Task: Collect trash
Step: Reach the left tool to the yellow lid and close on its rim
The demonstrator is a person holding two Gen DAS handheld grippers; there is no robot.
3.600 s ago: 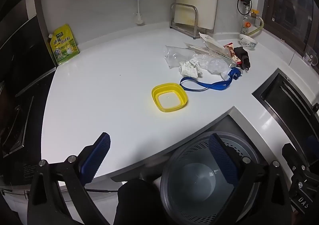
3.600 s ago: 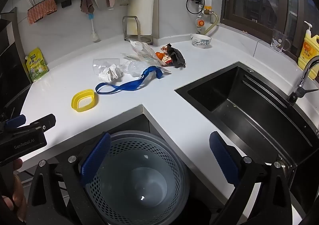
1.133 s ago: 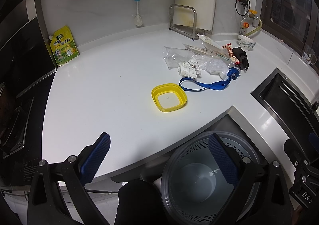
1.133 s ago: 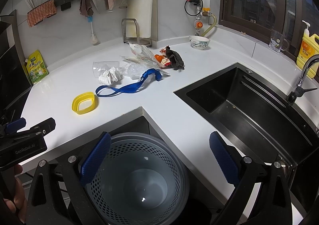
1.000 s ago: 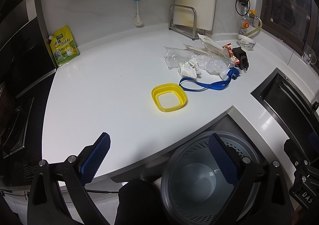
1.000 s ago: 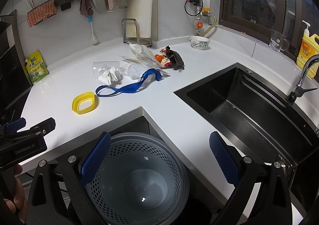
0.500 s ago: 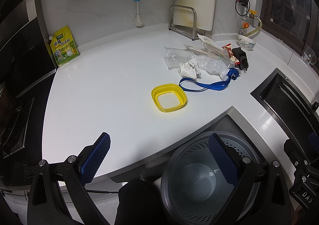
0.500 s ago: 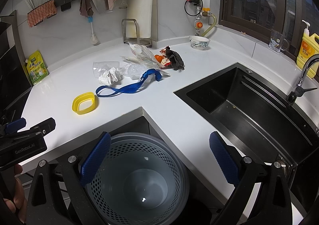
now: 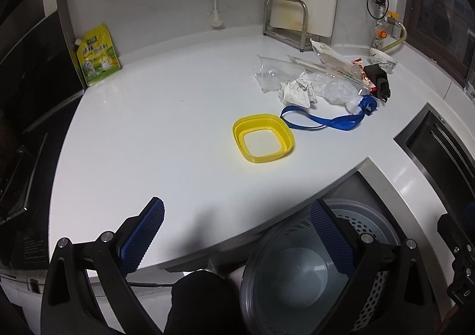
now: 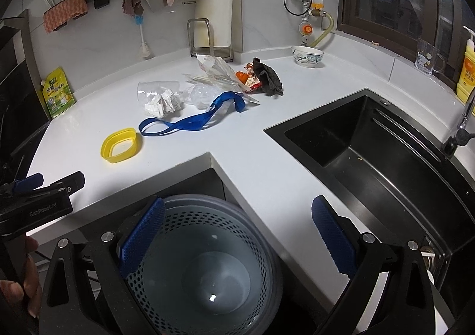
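Trash lies on the white counter (image 9: 154, 127): a yellow square lid (image 9: 263, 138), a blue strap (image 9: 323, 121), a crumpled paper ball (image 9: 297, 92), clear plastic bags (image 9: 335, 88), a snack wrapper (image 10: 251, 78) and a black cloth (image 10: 268, 76). A grey perforated bin (image 10: 207, 269) stands empty below the counter's corner; it also shows in the left wrist view (image 9: 308, 272). My left gripper (image 9: 237, 240) is open and empty near the counter's front edge. My right gripper (image 10: 237, 237) is open and empty above the bin.
A black sink (image 10: 377, 151) is set in the counter at the right, with a tap (image 10: 463, 124). A small bowl (image 10: 307, 56), a glass mug (image 10: 427, 55), a cutting board in a rack (image 10: 213, 17) and a yellow-green pouch (image 9: 98, 54) stand along the back.
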